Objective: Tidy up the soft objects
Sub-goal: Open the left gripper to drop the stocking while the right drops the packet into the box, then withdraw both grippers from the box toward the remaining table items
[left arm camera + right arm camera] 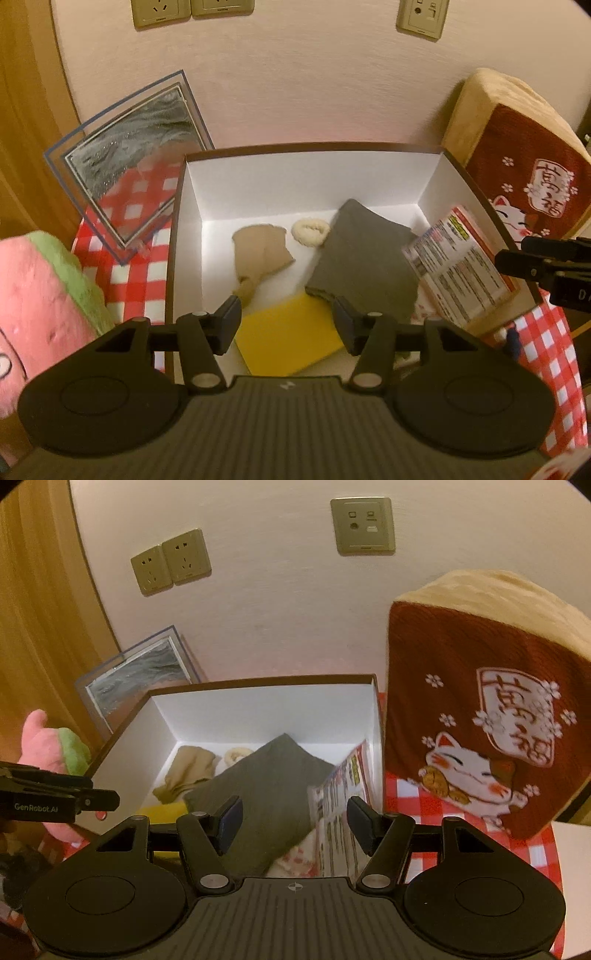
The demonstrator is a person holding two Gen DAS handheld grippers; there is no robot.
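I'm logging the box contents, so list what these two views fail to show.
- Yellow sheet, left wrist view: near edge hidden by the left tool; mostly covered by the grey cloth in the right wrist view.
- Printed packet: text too small to read.
- Patterned fabric beneath the grey cloth: only a corner shows.
- Watermelon plush: cut off by the frame edge.

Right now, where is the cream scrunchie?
In the left wrist view, the scrunchie lies on the floor of the box near its back wall, between the beige sock and the grey cloth.
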